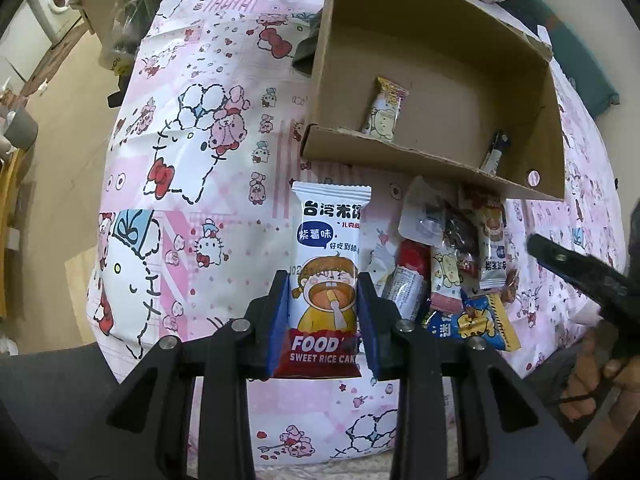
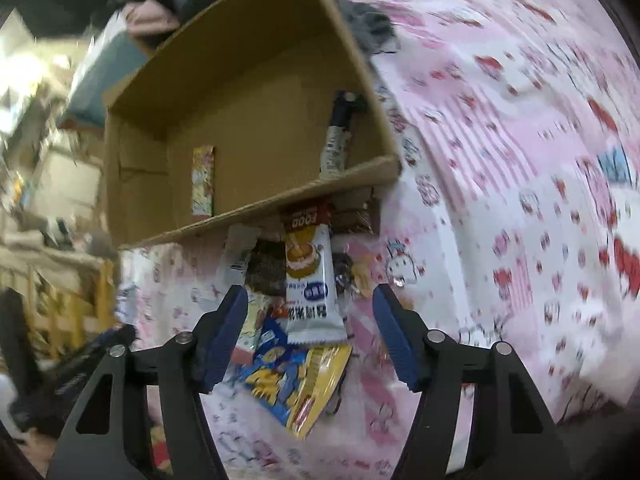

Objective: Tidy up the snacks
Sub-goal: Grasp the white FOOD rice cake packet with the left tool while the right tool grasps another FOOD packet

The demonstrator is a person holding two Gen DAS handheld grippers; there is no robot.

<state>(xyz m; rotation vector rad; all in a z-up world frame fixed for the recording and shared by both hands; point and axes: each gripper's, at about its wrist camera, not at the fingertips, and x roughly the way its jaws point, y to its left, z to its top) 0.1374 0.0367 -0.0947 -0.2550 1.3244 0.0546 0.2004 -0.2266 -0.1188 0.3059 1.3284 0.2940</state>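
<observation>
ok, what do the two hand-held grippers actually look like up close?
The left hand-held gripper and the right hand-held gripper look identical: matte black linkage arms with triangular cutouts, round silver pivot pins, and two fingers lined with dark blue ribbed pads. No cables, markings or sleeves are visible.

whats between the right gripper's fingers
In the right wrist view, a white snack packet and a blue-and-yellow packet lie between them, untouched.

A pink-and-white cartoon-print cloth covered the table. The box was plain brown cardboard. The held packet was white with a dark red base, between blue pads. Nearby lay a blue-and-yellow packet.
</observation>
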